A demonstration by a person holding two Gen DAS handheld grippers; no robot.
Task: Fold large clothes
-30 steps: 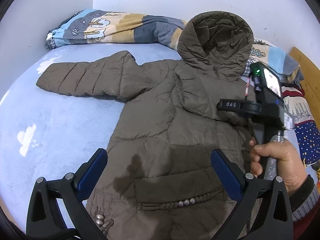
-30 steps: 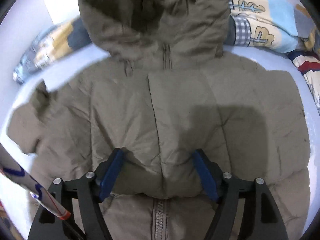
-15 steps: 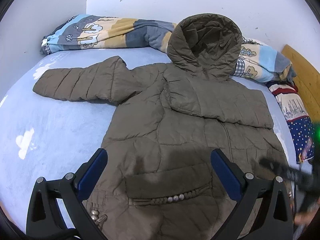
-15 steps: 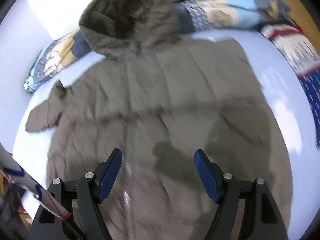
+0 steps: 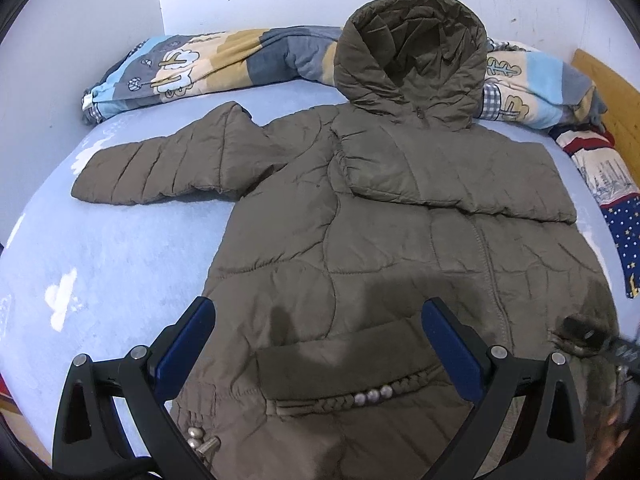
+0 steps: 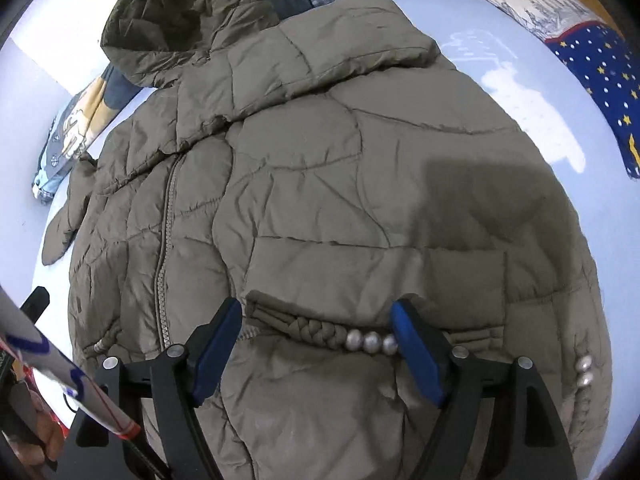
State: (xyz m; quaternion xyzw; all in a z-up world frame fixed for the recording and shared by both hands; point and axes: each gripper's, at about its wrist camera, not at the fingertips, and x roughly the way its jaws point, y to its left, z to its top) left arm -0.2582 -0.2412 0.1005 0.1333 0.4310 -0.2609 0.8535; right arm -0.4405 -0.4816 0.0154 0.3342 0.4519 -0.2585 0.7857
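An olive-brown quilted hooded puffer jacket (image 5: 400, 220) is lying front side up on a bed covered with a pale blue sheet (image 5: 100, 248), its zip closed and its hood (image 5: 412, 48) resting against a rolled cartoon-print quilt in blue, beige and grey (image 5: 224, 60) beyond the jacket's collar. One sleeve (image 5: 160, 164) is stretching flat across the sheet away from the jacket's body; the other sleeve is lying folded across the jacket's chest (image 5: 452, 176). A dark blue star-patterned cloth (image 6: 600, 68) is lying beside the jacket, on the side away from the outstretched sleeve. The left gripper (image 5: 320, 352), black with blue pads, is hovering over the jacket's lower front above a flap pocket trimmed with braid and silver beads (image 5: 372, 394), jaws standing wide apart and holding nothing. The right gripper (image 6: 316, 344) is hovering over the jacket's other beaded pocket (image 6: 368, 340), its jaws opening, no fabric pinched between them. A blurred part of the right gripper is showing at the left wrist view's edge by the jacket's hem.
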